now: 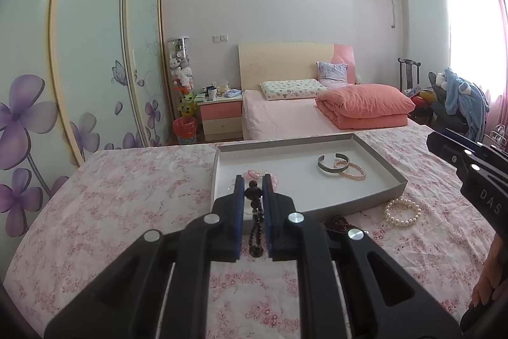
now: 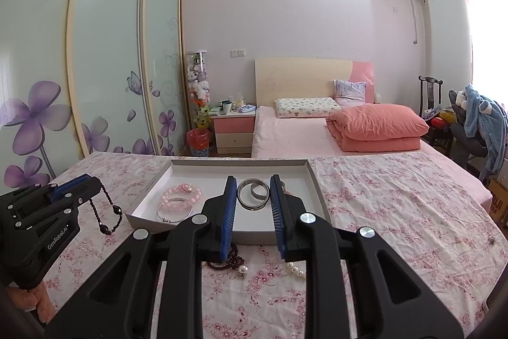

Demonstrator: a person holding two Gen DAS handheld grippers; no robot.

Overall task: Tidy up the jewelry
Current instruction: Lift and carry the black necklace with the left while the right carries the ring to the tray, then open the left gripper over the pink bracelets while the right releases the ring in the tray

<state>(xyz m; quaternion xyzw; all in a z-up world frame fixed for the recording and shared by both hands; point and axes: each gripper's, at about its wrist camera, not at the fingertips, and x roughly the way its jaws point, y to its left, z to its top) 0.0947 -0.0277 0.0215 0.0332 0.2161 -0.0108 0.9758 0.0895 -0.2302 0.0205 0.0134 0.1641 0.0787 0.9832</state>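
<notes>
My left gripper (image 1: 253, 180) is shut on a dark bead string (image 1: 255, 205) that hangs between its fingers, just before the near edge of the grey tray (image 1: 374, 156). In the right wrist view that string (image 2: 106, 212) dangles from the left gripper (image 2: 95, 180), left of the tray (image 2: 197, 173). My right gripper (image 2: 253, 180) is open and empty above the tray's near edge. The tray holds a silver cuff (image 2: 257, 195), a pink bead bracelet (image 2: 168, 196) and peach pearl bracelets (image 1: 355, 177). A white pearl bracelet (image 1: 400, 223) and a dark red bracelet (image 2: 228, 259) lie on the floral cloth.
The floral cloth (image 1: 127, 196) covers the work surface. Behind it stand a bed with a folded orange quilt (image 1: 365, 107), a pink nightstand (image 1: 220, 116) and a flowered sliding wardrobe (image 1: 95, 69). A chair with blue clothing (image 2: 482, 123) is at the right.
</notes>
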